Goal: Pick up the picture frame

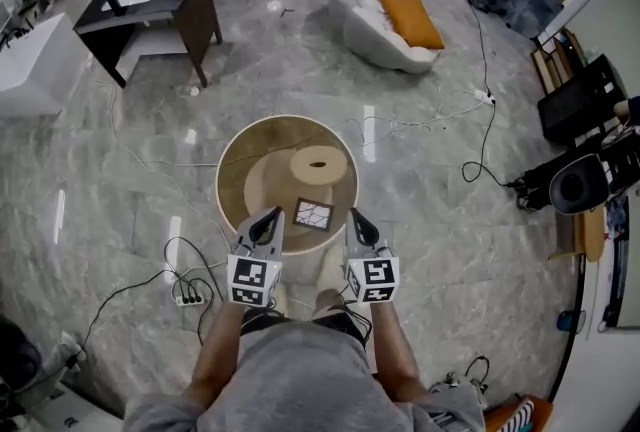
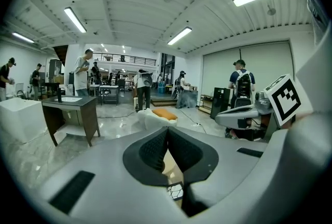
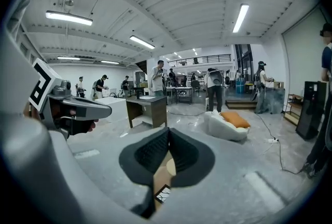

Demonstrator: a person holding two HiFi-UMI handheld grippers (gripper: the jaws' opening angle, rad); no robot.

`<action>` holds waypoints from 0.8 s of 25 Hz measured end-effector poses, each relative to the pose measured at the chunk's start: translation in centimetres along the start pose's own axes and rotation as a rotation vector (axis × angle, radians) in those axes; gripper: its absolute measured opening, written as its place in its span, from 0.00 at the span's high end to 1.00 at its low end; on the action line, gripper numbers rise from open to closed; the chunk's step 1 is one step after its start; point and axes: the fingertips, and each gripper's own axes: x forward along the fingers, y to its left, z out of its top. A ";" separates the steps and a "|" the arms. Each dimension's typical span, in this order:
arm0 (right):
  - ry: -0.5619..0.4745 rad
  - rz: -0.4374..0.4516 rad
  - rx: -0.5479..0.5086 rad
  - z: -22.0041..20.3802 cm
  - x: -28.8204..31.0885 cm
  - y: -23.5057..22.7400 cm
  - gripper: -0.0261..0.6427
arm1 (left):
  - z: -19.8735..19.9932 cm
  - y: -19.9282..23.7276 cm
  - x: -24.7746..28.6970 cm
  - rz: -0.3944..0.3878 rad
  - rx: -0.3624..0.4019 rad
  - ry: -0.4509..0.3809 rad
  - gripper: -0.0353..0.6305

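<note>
Picture frame (image 1: 313, 214) sits at the near edge of the round wooden tabletop (image 1: 232, 170), right between the two grippers. It's just to the right of the left gripper (image 1: 268, 217) and just to the left of the right gripper (image 1: 357, 217), a touch ahead of both. It's small, dark-bordered and looks to be lying flat, though that's hard to swear to.

Both grippers have their jaws pressed together with nothing in them, and neither touches the frame. Flanking it like that probably sets up a grab from either side, but whichever one goes for it has to spread its jaws first.

Container-wise there's not much. The tabletop's low rim kind of makes it a shallow tray, and it only holds the frame plus a pale roll (image 1: 320, 165) with a hole in the middle, farther out beyond the frame from both grippers.
</note>
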 end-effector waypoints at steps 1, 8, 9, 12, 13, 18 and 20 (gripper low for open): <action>0.014 0.012 0.006 -0.6 0.9 -0.6 0.96 | -0.5 0.1 1.0 0.009 -0.008 0.015 0.92; 0.119 0.079 0.055 -5.6 7.5 -4.9 0.96 | -4.7 1.4 7.9 0.071 -0.061 0.122 0.92; 0.133 0.087 0.061 -6.5 8.3 -5.3 0.96 | -5.5 1.5 8.7 0.077 -0.068 0.137 0.92; 0.162 0.111 0.074 -9.0 10.9 -6.4 0.96 | -7.8 2.2 11.3 0.095 -0.085 0.173 0.92; 0.168 0.119 0.077 -9.8 11.9 -6.7 0.96 | -8.5 2.5 12.2 0.099 -0.087 0.181 0.92; 0.202 0.158 0.079 -13.9 15.6 -7.2 0.96 | -12.6 3.3 16.1 0.096 -0.089 0.225 0.92; 0.213 0.168 0.085 -15.5 16.7 -7.3 0.96 | -14.3 3.4 17.3 0.090 -0.094 0.242 0.92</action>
